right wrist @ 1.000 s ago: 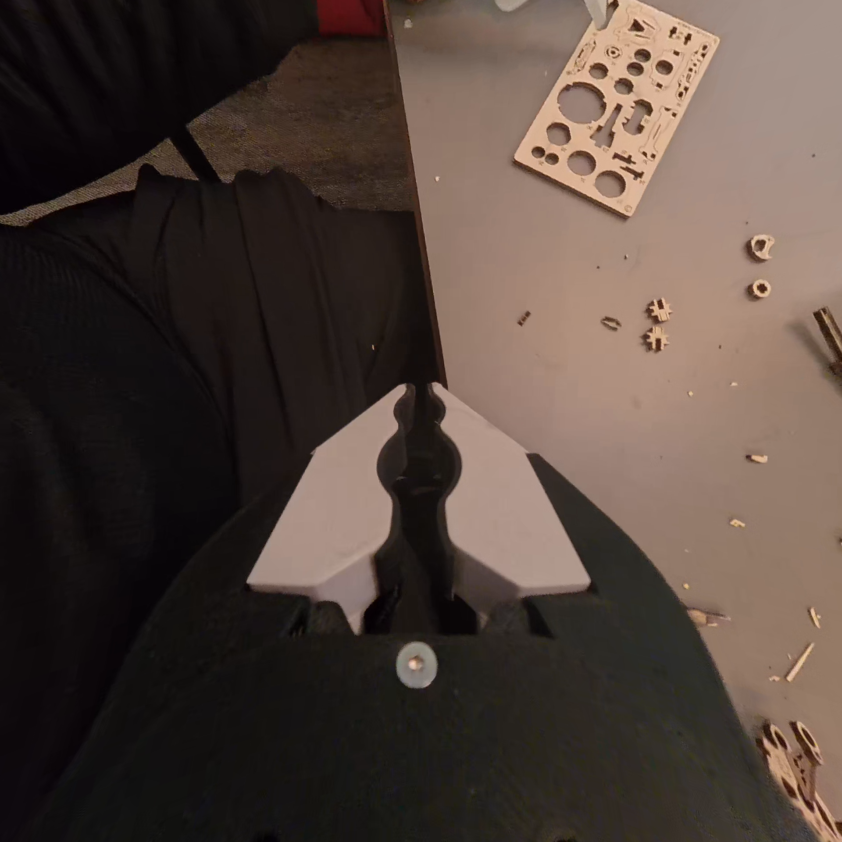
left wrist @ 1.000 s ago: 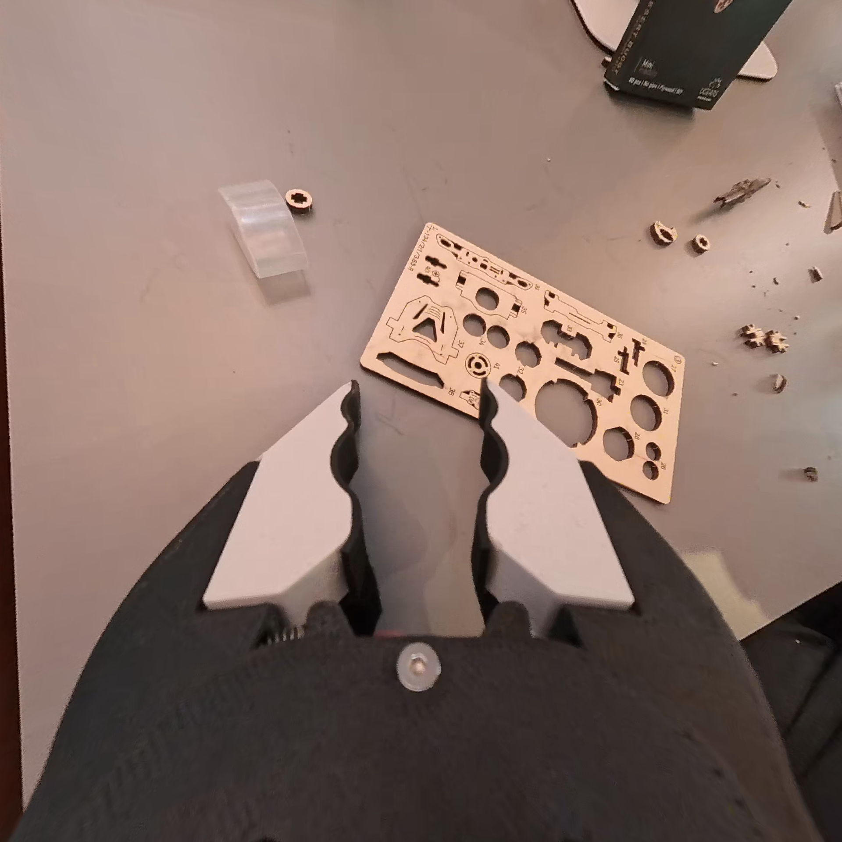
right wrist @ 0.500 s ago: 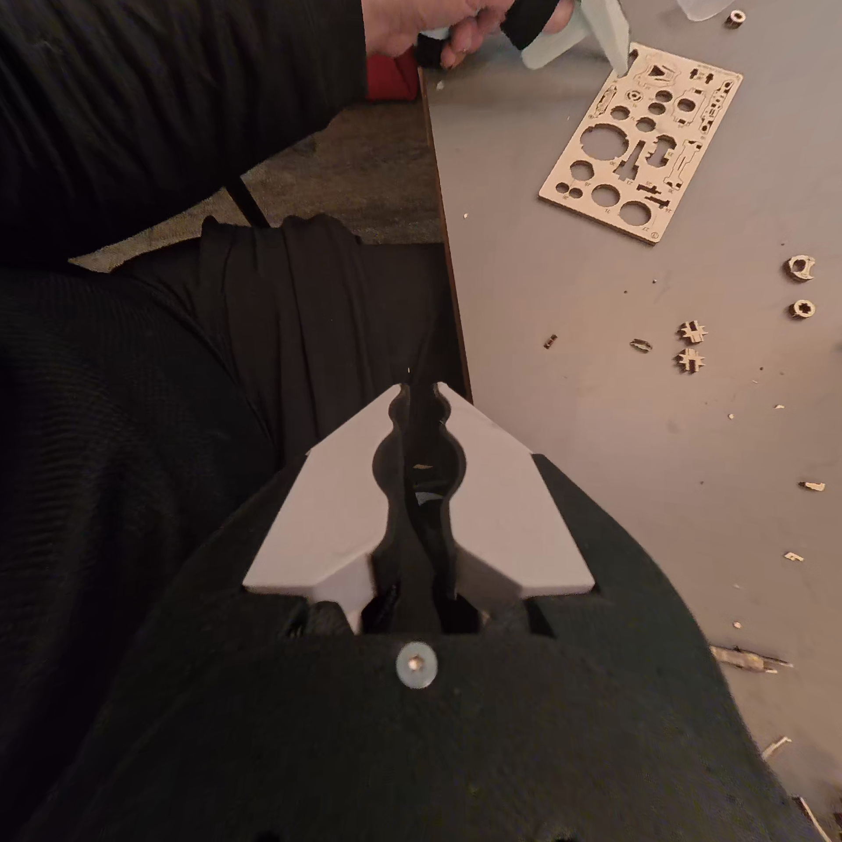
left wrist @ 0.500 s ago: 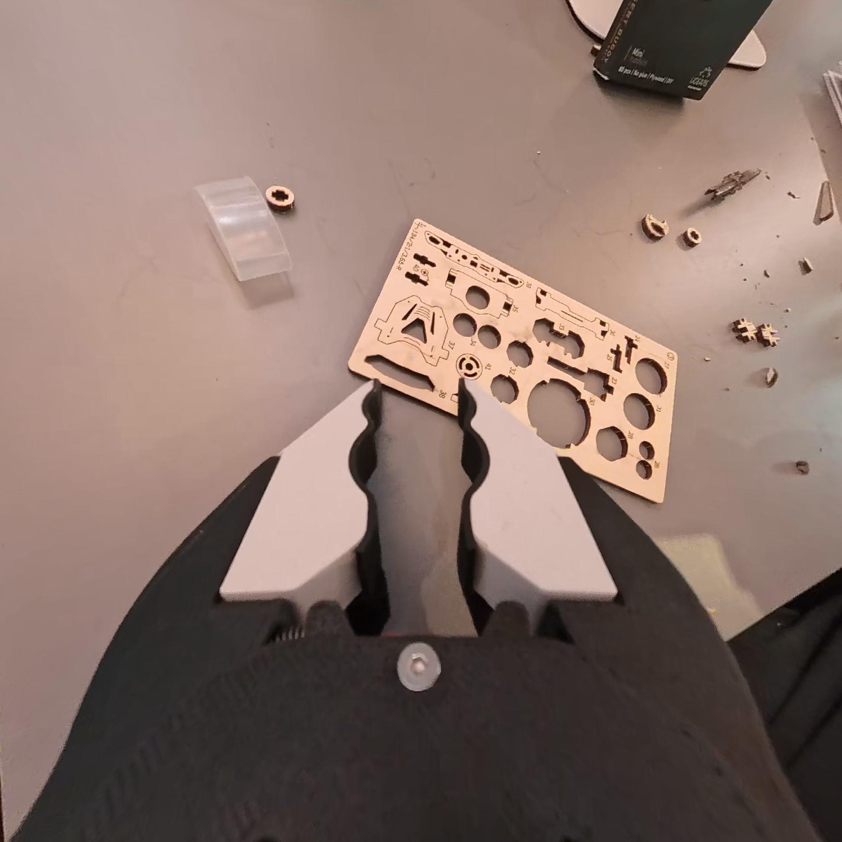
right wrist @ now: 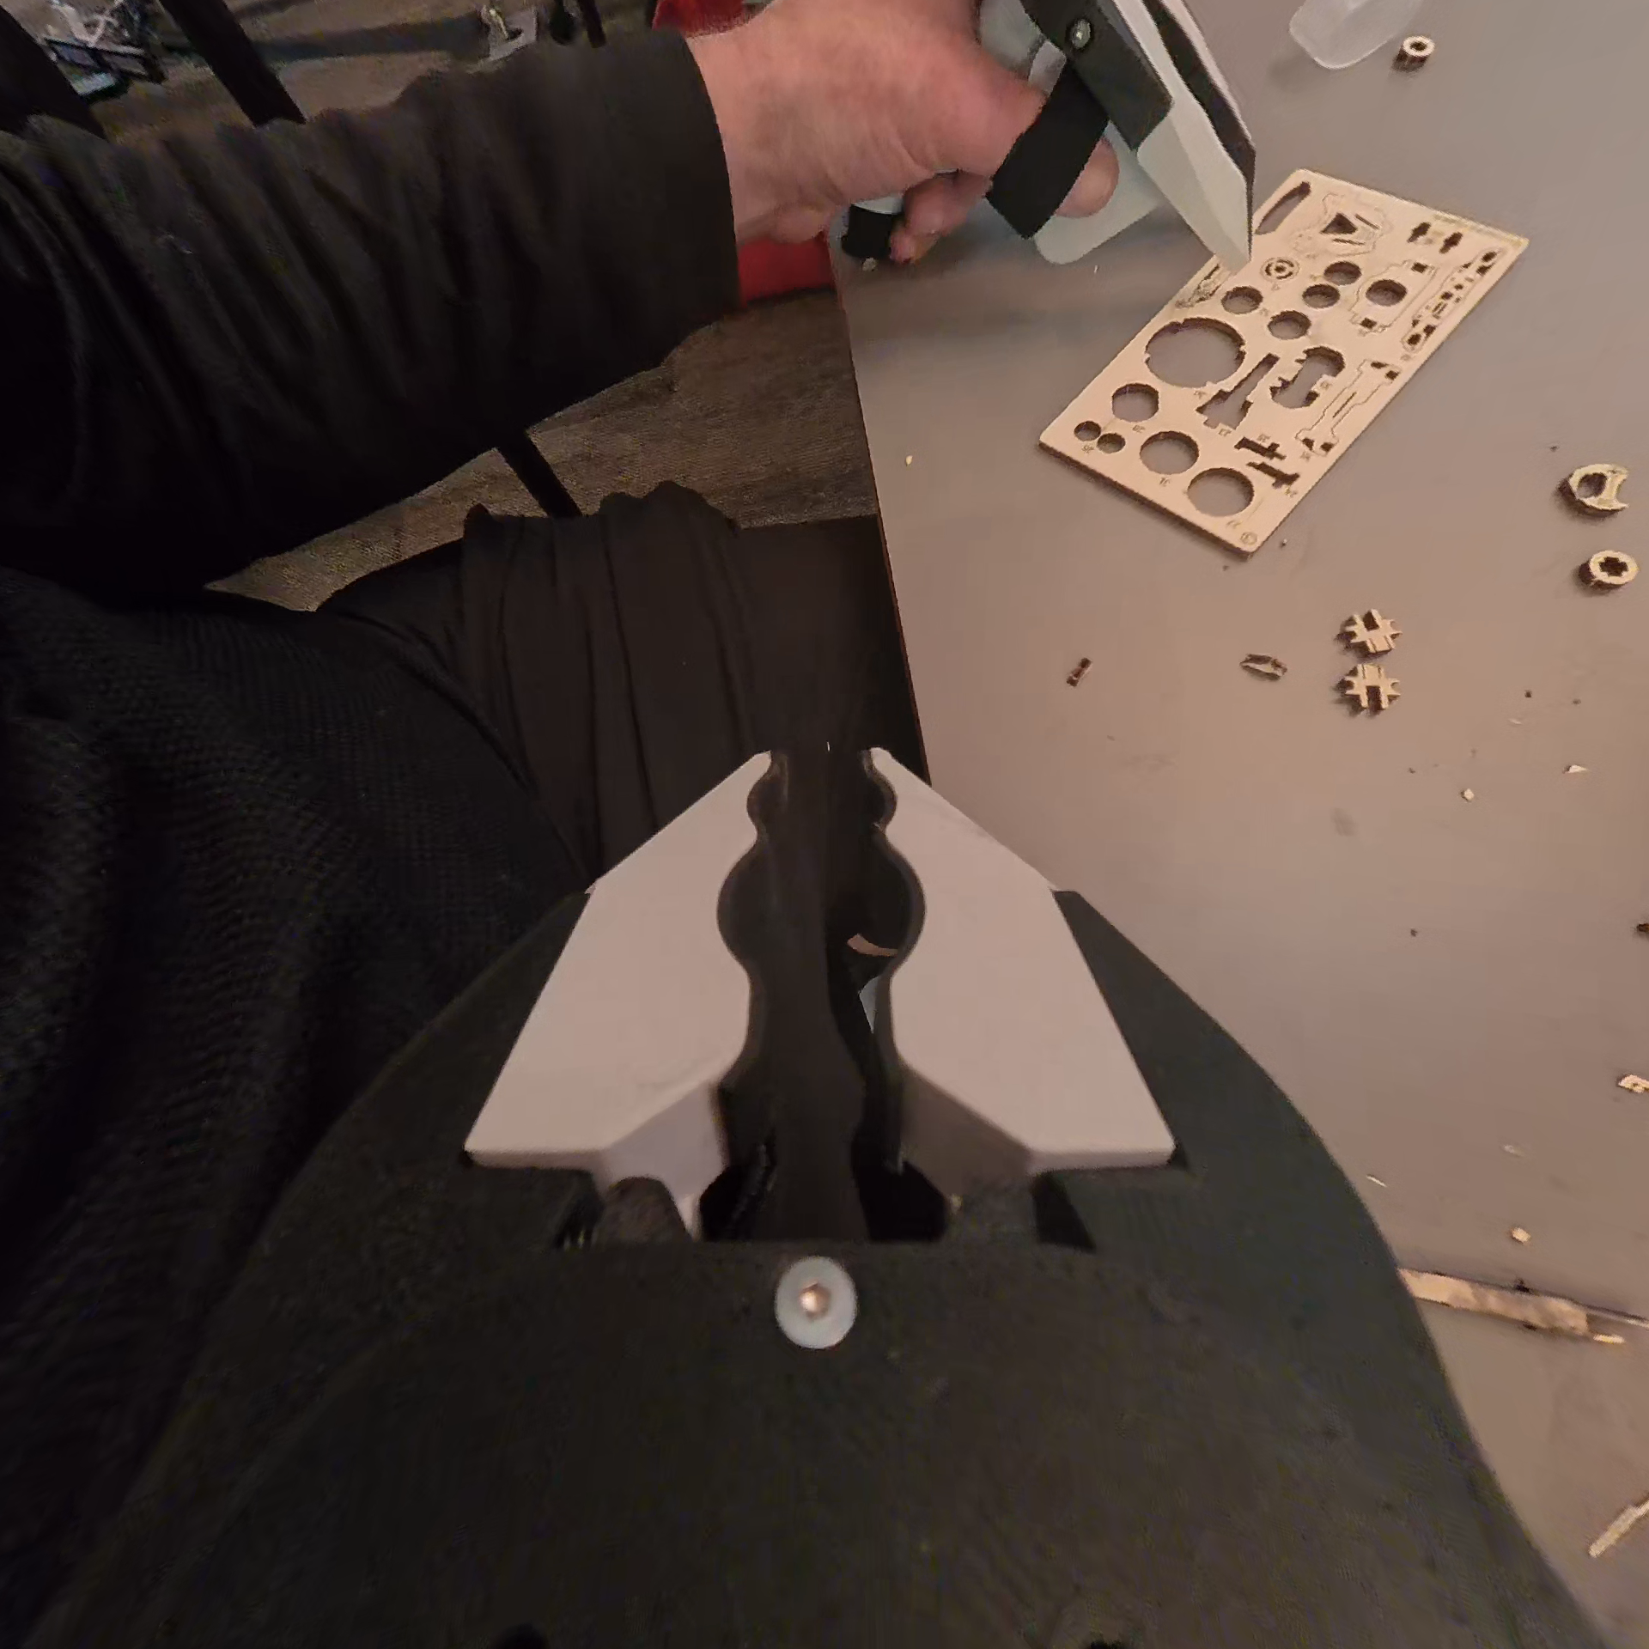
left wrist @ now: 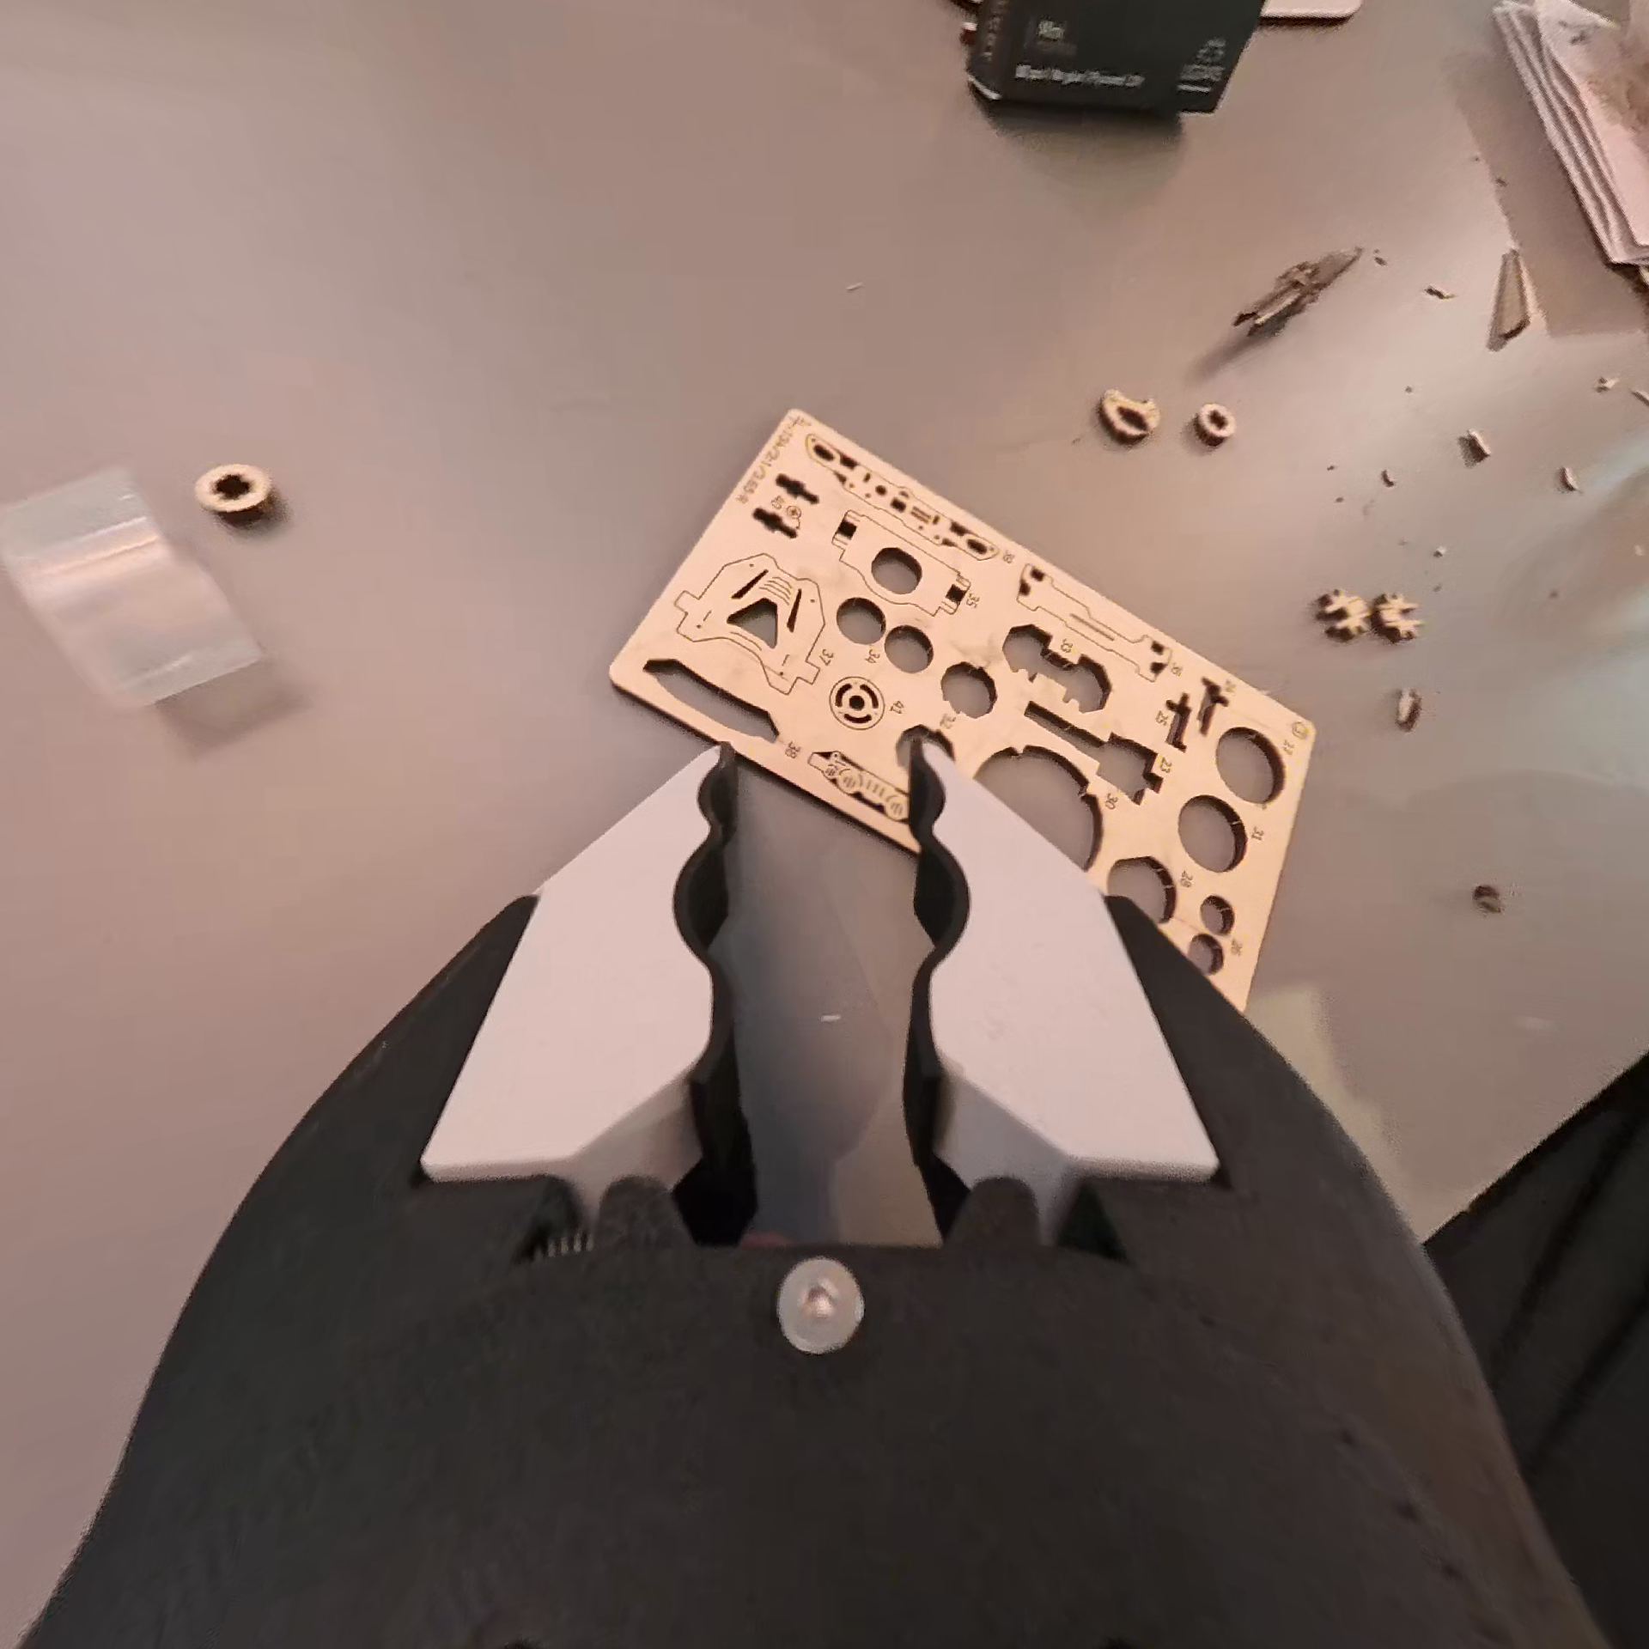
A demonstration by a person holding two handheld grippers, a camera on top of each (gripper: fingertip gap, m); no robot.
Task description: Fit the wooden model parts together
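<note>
A pale laser-cut wooden sheet (left wrist: 981,625) with many empty cut-outs lies flat on the grey table (left wrist: 446,268). My left gripper (left wrist: 823,754) is open and empty. Its tips stand at the sheet's near edge, on either side of a small part still held in the sheet. The right wrist view shows the same sheet (right wrist: 1463,259) and the left gripper (right wrist: 1236,245), held by a hand and pointing down at the sheet's corner. My right gripper (right wrist: 823,758) hangs off the table over dark clothing. Its jaws are almost together, with nothing clearly held.
Loose wooden bits lie right of the sheet: two cross-shaped pieces (left wrist: 1343,614), a curved piece (left wrist: 1129,415) and a ring (left wrist: 1212,421). Another ring (left wrist: 234,489) and a clear plastic block (left wrist: 116,593) lie left. A dark box (left wrist: 1106,53) stands at the back. The table edge (right wrist: 879,535) runs beside my right gripper. Left tips to right tips: about 30 centimeters. To reach the clear plastic block (left wrist: 116,593) in a straight line is about 11 centimeters for my left fingers, about 40 centimeters for my right.
The left gripper has moved forward to the sheet's near edge and its jaws are narrower than a second ago. The right wrist view has swung so the hand and left gripper now show.
</note>
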